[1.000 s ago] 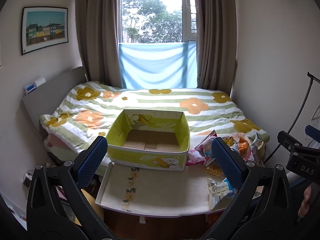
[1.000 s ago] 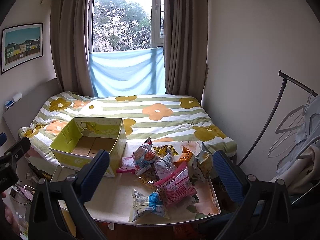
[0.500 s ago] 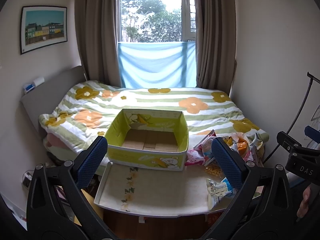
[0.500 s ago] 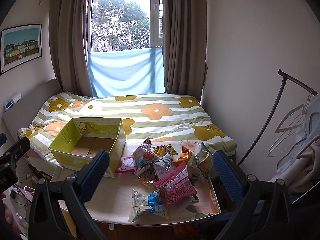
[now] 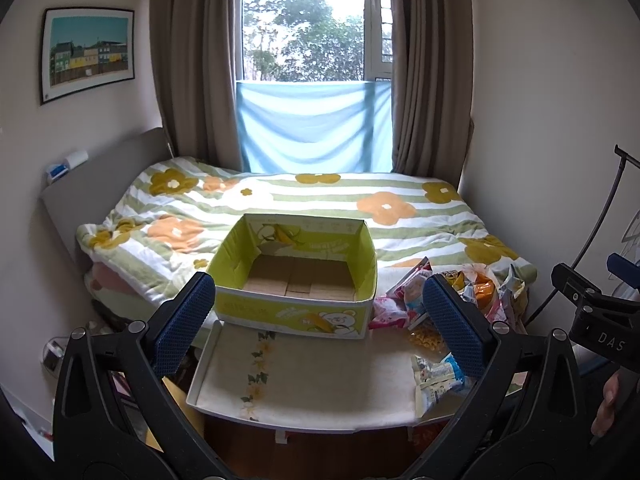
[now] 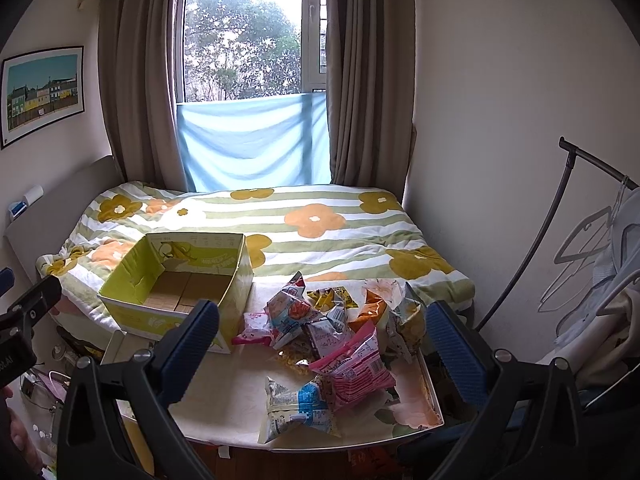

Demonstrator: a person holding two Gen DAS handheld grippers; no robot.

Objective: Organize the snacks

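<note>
Nothing of note has moved since a second ago: both cameras hold nearly the same view and every packet lies where it did.

Nearest, the left gripper (image 5: 318,328) hangs above the tray table's bare left half with its jaws spread wide and nothing between them. The right gripper (image 6: 322,340) is likewise wide apart and empty, poised over the snack side.

Below it, the blue-and-white packet (image 6: 298,406) lies alone near the front edge of the tray table (image 6: 224,384), just in front of the pink striped bag (image 6: 352,368). Behind these, the snack pile (image 6: 332,316) heaps on the right half, the packets overlapping one another.

To the left, the yellow-green box (image 5: 294,276) sits at the table's back edge, partly on the bed, open and empty, only its cardboard floor showing. Beyond lie the flowered quilt (image 5: 320,200), then the window.

Judging from this, no packet has been sorted yet. The sensible first pick is probably the lone blue-and-white packet, since it is clear of the heap: bring the right gripper down over its crimped middle, close gently so the bag does not burst or slip, then carry it left and let go low inside the box.
</note>
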